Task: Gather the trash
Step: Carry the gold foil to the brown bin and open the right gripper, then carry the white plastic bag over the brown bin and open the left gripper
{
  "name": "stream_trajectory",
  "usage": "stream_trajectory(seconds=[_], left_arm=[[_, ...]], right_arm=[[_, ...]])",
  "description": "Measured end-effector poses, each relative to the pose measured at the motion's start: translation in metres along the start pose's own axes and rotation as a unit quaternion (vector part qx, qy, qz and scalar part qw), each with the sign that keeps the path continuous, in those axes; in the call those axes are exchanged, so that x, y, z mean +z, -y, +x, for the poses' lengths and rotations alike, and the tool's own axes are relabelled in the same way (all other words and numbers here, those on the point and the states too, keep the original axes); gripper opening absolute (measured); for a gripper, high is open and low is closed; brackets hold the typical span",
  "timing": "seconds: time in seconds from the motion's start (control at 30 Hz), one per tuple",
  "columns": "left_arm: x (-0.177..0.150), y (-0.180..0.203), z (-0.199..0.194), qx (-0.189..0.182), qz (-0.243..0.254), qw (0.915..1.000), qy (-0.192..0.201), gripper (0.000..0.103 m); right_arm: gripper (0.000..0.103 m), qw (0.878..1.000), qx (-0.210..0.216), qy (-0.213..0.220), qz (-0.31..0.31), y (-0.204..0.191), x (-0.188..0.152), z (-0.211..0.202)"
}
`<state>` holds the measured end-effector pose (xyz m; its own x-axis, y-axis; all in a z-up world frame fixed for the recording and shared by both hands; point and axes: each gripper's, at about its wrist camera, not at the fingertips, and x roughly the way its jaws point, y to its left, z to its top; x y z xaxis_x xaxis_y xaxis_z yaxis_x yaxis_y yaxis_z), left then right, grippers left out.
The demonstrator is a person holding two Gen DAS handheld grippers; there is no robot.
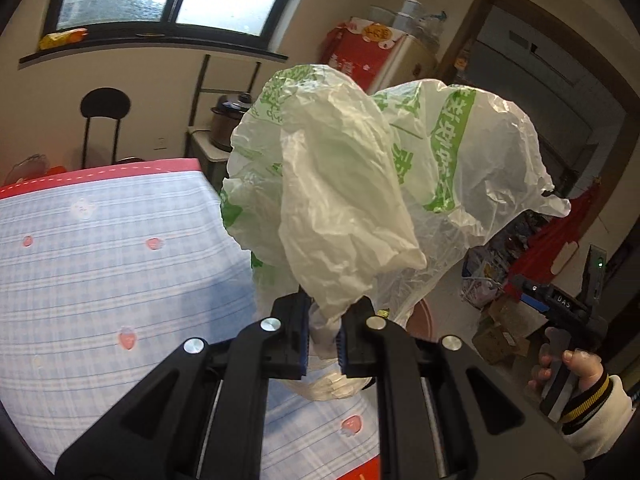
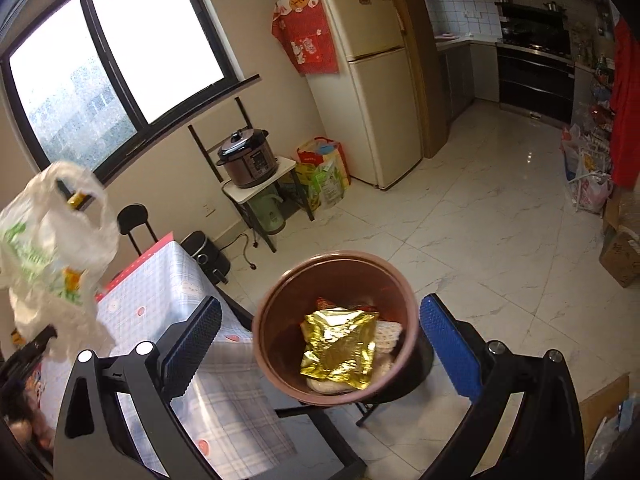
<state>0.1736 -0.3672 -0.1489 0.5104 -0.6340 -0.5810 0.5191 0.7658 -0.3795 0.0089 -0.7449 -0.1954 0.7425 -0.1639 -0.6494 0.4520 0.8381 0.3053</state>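
Observation:
My left gripper [image 1: 324,330] is shut on a crumpled white plastic bag [image 1: 360,184] with green print, which billows up in front of the camera above the table's right edge. The same plastic bag [image 2: 52,256] appears blurred at the left of the right wrist view. My right gripper [image 2: 320,344] stands wide open with nothing between its fingers, above a brown round bin [image 2: 280,328]. Inside the bin lie a gold foil packet [image 2: 340,348] and other wrappers. In the left wrist view the right gripper's handle [image 1: 568,308] shows at the right, held by a hand [image 1: 576,364] in a white sleeve.
The table [image 1: 100,248] wears a blue checked cloth with a red border. A black chair [image 1: 105,120], a pressure cooker [image 2: 248,158] on a small rack, a cream fridge [image 2: 368,80] and bags and boxes [image 2: 588,184] along the right wall stand around the tiled floor.

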Motion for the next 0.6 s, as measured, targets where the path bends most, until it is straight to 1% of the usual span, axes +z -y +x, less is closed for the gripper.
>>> stream_trajectory(seconds=[0.13,0.2,0.33,0.43,0.47,0.5,0.57,0.6], left_arm=[[0.003,0.037,0.058,-0.04,0.018,0.9985,-0.034,0.014],[0.002,0.053,0.085,-0.053,0.025,0.9969,-0.051,0.014],[0.0,0.082,0.136,-0.07,0.037,0.9933,-0.084,0.014],[0.0,0.098,0.163,-0.078,0.047,0.9913,-0.096,0.015],[0.0,0.103,0.17,-0.081,0.049,0.9907,-0.098,0.019],[-0.001,0.107,0.177,-0.084,0.051,0.9901,-0.1,0.026],[-0.004,0.113,0.19,-0.085,0.054,0.9894,-0.105,0.071],[-0.006,0.114,0.192,-0.082,0.055,0.9896,-0.105,0.078]], right_arm=[[0.098,1.0,-0.024,0.001,0.014,0.027,-0.004,-0.014],[0.098,0.999,-0.037,0.001,0.02,0.04,-0.006,-0.021],[0.098,0.997,-0.063,0.002,0.034,0.066,-0.013,-0.032],[0.098,0.996,-0.081,0.001,0.045,0.082,-0.017,-0.037],[0.098,0.995,-0.086,0.0,0.048,0.087,-0.019,-0.038],[0.098,0.995,-0.09,-0.001,0.05,0.092,-0.021,-0.038],[0.098,0.994,-0.096,-0.004,0.054,0.098,-0.025,-0.038],[0.098,0.994,-0.098,-0.005,0.057,0.1,-0.026,-0.037]])
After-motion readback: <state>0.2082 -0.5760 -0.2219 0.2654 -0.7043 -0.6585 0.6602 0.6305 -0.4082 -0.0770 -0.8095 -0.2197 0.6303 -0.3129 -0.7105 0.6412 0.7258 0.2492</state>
